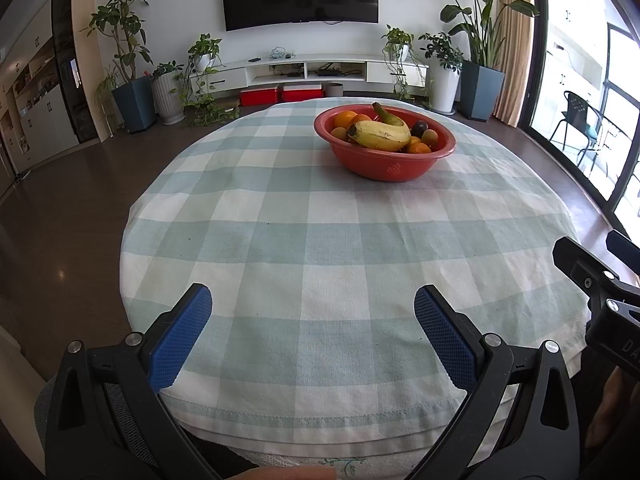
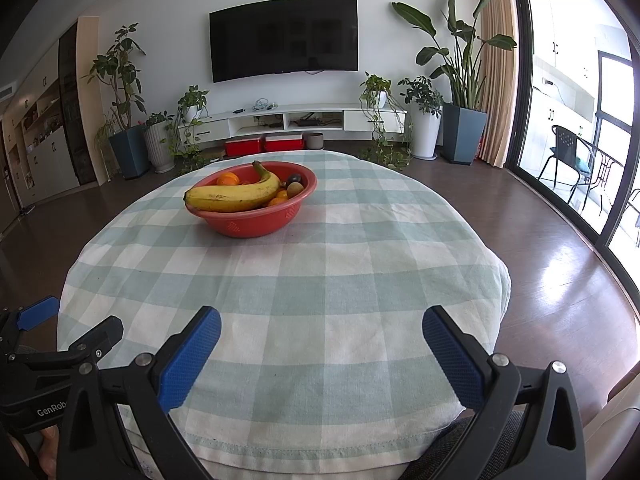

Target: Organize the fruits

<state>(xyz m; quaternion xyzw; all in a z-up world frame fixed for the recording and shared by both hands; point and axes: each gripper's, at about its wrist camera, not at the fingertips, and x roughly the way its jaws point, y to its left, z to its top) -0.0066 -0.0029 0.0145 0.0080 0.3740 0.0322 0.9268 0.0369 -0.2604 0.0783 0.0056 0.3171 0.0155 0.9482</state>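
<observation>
Both grippers hover spread wide and empty-handed at the near edge of the checked table; the fruit sits in the red bowl far from them.

The left gripper point(image 1: 313, 312) and right gripper point(image 2: 321, 332) fill the bottom of their frames, blue pads far apart, nothing between them. The red bowl point(image 1: 394, 170) stands in the upper right of the left view and upper left of centre in the right view, on the tablecloth point(image 1: 300, 240). A banana point(image 2: 234, 198) lies across the top of the bowl, with oranges point(image 1: 345, 119) and small dark and brownish fruits around it.

Left claw point(image 1: 313, 312), right claw point(image 2: 321, 334) agape.
</observation>
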